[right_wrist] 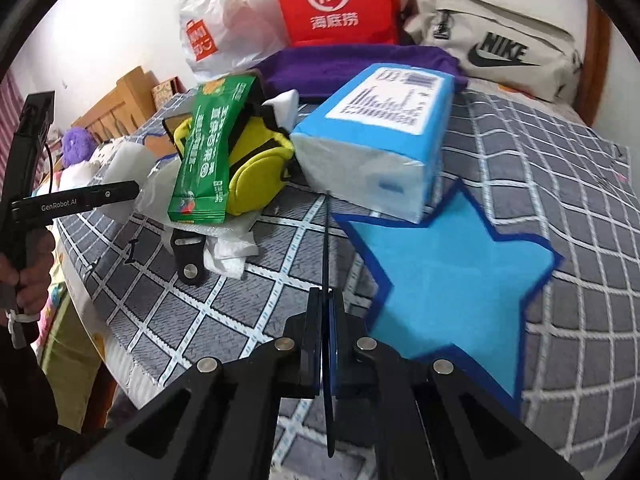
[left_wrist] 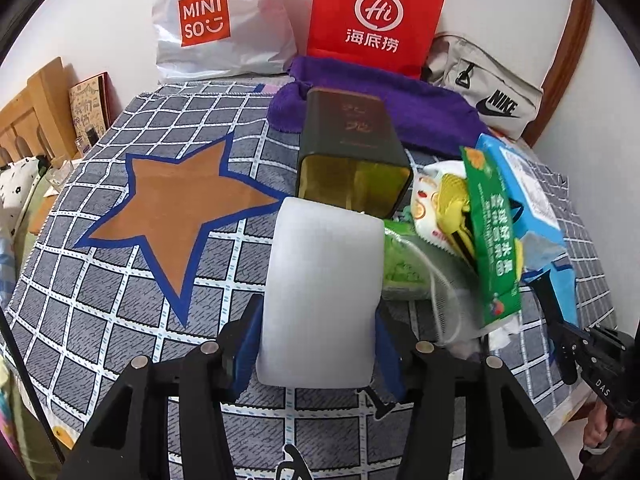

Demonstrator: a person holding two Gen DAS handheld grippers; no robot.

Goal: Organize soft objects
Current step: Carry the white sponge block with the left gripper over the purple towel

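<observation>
Foam fills my left view: the left gripper (left_wrist: 318,312) is clamped on a white foam block (left_wrist: 322,280), its blue pads (left_wrist: 246,348) pressing both flanks, and the block stands upright above the grey checked cloth (left_wrist: 100,280). Just beyond its top edge lies a dark green tin (left_wrist: 352,152) on its side, open mouth toward me. To the block's left I see the brown star (left_wrist: 176,208) sewn on the cloth, bare.

On my right hand, the right gripper (right_wrist: 327,300) has its jaws fully together on a thin dark strap (right_wrist: 327,240) that runs up from between the pads toward the blue tissue pack (right_wrist: 384,132). I cannot tell what the strap joins to. That pack rests by the upper edge of the blue star (right_wrist: 448,292). Left of it sits a heap: a green snack packet (right_wrist: 204,148) leaning on a yellow pouch (right_wrist: 256,172), with crumpled white plastic (right_wrist: 228,252) underneath.

Against the wall behind stand 3 bags: a white Miniso bag (left_wrist: 216,24), a red paper bag (left_wrist: 376,16) and a grey Nike bag (right_wrist: 496,44), with a purple towel (left_wrist: 420,108) in front.
</observation>
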